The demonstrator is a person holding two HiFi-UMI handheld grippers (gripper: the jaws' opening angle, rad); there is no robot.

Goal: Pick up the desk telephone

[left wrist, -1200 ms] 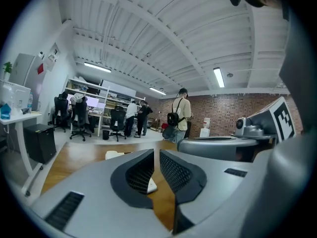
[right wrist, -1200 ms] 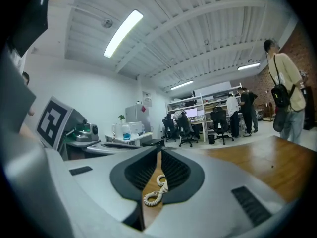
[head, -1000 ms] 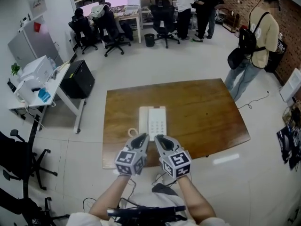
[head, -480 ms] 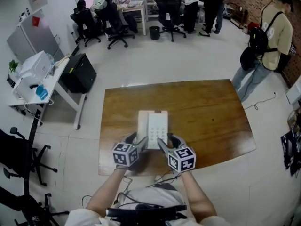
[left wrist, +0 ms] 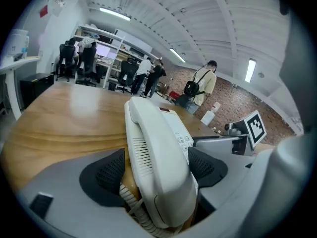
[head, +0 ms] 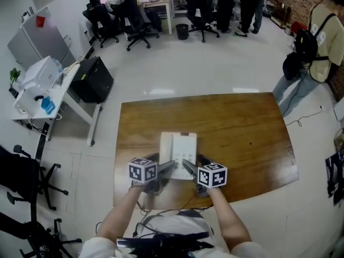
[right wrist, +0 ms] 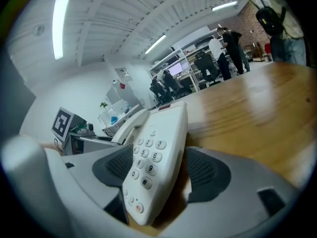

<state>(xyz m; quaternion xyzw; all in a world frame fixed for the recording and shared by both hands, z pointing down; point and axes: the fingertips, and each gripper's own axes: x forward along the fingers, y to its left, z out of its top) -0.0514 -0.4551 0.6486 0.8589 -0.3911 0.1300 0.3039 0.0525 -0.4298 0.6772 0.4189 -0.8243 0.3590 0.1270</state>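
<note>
Head view: the white desk telephone (head: 178, 153) lies on the wooden table (head: 236, 128), near the table's front edge, with 2 grippers at its near end. The left gripper (left wrist: 157, 170) has its jaws opening, spread around the handset (left wrist: 158, 152). The right gripper (right wrist: 163, 167) has its jaws opening around the keypad (right wrist: 148, 157) half. The pads seem just clear of the plastic, though contact is hard to judge.

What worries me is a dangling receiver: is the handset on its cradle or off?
On: the handset lies seated flat along the desk telephone, beside its keypad.
</note>
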